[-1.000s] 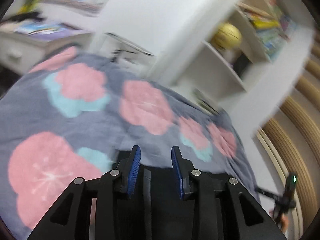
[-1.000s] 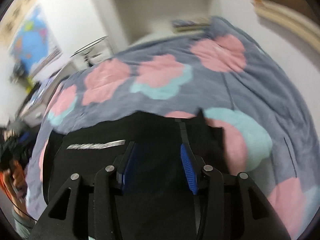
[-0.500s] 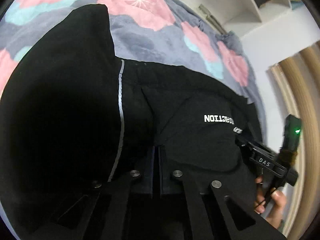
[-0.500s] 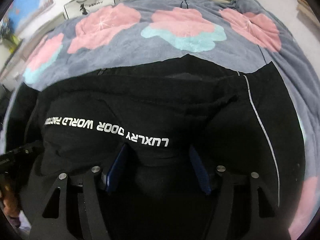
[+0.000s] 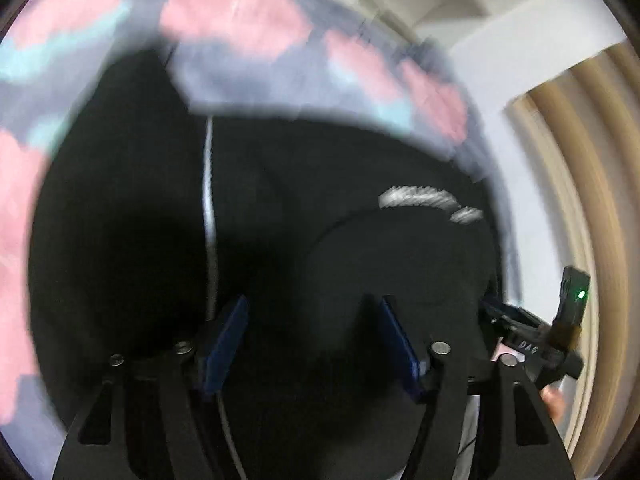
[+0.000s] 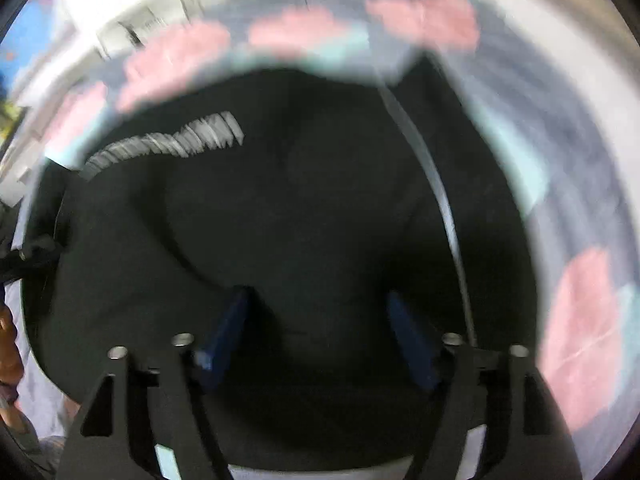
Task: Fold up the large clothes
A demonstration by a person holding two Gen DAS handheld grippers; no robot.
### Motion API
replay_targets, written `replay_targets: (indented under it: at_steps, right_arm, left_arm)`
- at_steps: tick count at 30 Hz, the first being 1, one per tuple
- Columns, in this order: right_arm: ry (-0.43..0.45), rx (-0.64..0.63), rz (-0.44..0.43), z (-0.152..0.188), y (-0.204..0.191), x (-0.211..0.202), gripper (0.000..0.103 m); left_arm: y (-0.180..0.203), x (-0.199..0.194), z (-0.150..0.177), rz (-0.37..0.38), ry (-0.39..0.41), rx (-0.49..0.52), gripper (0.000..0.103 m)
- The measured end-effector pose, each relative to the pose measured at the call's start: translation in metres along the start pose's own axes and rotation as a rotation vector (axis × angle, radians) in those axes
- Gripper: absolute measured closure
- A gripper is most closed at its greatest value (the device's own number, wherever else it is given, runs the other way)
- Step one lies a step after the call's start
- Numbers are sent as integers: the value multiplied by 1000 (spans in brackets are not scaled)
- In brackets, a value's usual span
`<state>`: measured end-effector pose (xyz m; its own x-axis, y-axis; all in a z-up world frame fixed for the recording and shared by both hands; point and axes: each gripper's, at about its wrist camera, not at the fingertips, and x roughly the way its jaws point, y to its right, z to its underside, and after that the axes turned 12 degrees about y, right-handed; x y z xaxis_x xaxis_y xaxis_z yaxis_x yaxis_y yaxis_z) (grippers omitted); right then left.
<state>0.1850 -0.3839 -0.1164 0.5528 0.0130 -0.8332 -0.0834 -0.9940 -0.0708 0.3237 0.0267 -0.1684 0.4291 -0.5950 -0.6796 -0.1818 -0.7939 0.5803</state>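
Observation:
A black garment [image 5: 160,220] with a thin white stripe [image 5: 208,200] and white lettering [image 5: 428,200] lies on a grey bedspread with pink flowers [image 5: 240,24]. My left gripper [image 5: 312,332] is open just above the cloth, blue pads apart, nothing between them. In the right wrist view the same garment [image 6: 300,208] fills the middle, with its lettering [image 6: 168,144] at upper left and its stripe [image 6: 440,200] on the right. My right gripper [image 6: 316,328] is open over it and empty. Both views are motion-blurred.
The other gripper's handle with a green light [image 5: 572,312] shows at the right of the left wrist view. White shelves [image 5: 500,8] and a ribbed tan panel [image 5: 592,160] stand beyond the bed. The flowered bedspread [image 6: 580,320] surrounds the garment.
My left gripper was shut half a second ago and is now open. Both grippers have pulled back a little from the garment. The views have gone blurry with motion.

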Motion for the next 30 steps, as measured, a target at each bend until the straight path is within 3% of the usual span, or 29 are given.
replay_targets:
  at_steps: [2,6,9,11,14,17,21,25,30]
  right_arm:
    - [13,13,11,1,1,10,17]
    - [-21,36,55,-5,-2,6,17]
    - [-21,78,32,1,2,-16,17]
    - [-13,112,2,13,9,-41,17]
    - [-29,92,47,36,16,-77,17]
    - [-16,77,84,53,24,-120,17]
    - [23,140,125,64,47,-164,17]
    - [66,205,111,59,67,-176,16]
    - [103,174,57,37,72,-148,16]
  left_arm:
    - [5,8,4,-39,13,44,36]
    - [21,0,8,-88,62,148,35]
    - [13,-7,0,-61,87,81,35]
    - [5,-22,-7,-53,149,53,35]
    - [-20,-50,-21,-77,256,-32,35]
    - [-50,-62,-26,-37,274,-151,35]
    - [-61,-72,-29,-37,311,-197,35]
    - [-65,-80,-20,-65,312,-197,35]
    - [-68,-92,-15,-141,329,-208,35]
